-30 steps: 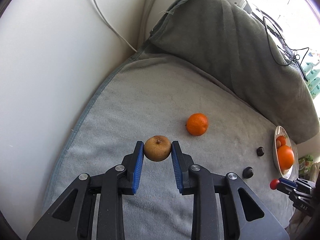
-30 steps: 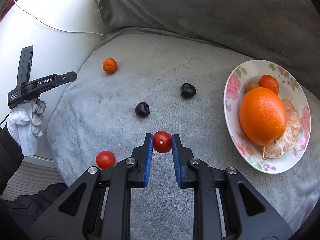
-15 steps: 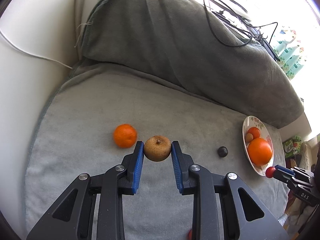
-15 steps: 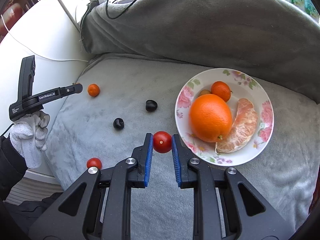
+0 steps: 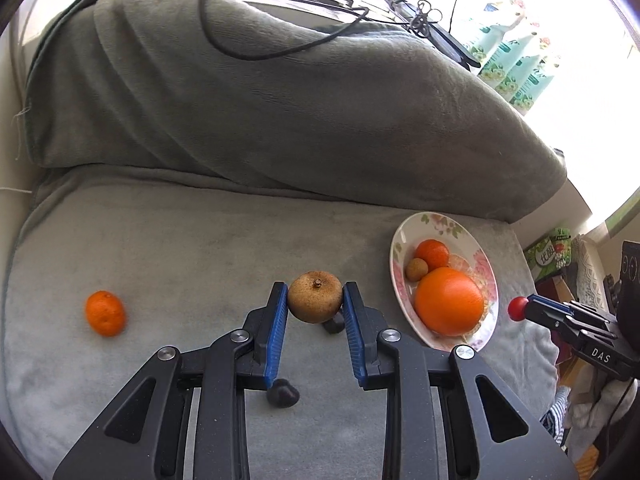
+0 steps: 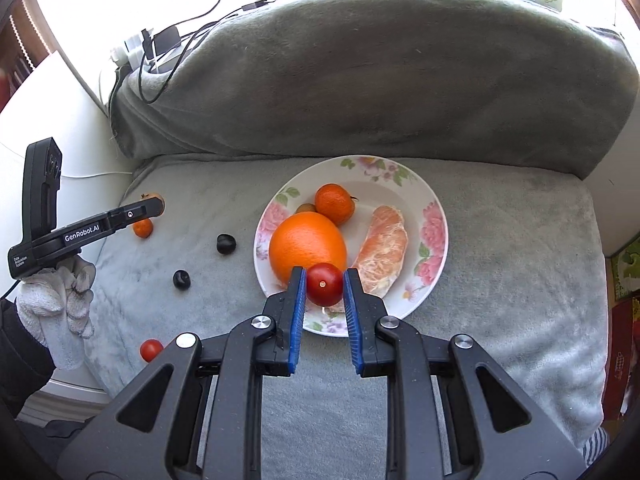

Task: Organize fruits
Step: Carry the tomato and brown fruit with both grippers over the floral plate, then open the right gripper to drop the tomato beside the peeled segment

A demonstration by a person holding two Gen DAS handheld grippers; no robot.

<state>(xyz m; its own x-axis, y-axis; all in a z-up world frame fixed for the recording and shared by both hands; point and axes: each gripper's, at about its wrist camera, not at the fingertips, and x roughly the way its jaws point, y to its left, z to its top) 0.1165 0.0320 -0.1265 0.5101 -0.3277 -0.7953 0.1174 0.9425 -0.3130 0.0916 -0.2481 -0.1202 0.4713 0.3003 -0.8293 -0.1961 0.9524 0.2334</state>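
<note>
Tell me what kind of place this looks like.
Probably a home living space: a grey blanket draped over a cushioned seat, a floral plate of fruit, and charger cables by a bright window.

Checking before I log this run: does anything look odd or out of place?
One thing: a peeled orange half lies bare on the floral plate among whole fruit. Stray fruit on the grey blanket is simply unsorted: two dark ones, a tomato, a mandarin.

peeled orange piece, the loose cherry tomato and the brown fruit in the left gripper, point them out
peeled orange piece [image 6: 382, 252], right wrist view, middle of its pale segments
loose cherry tomato [image 6: 151, 350], right wrist view, centre of its red skin
brown fruit [image 5: 315, 297], left wrist view, middle of its rough skin
</note>
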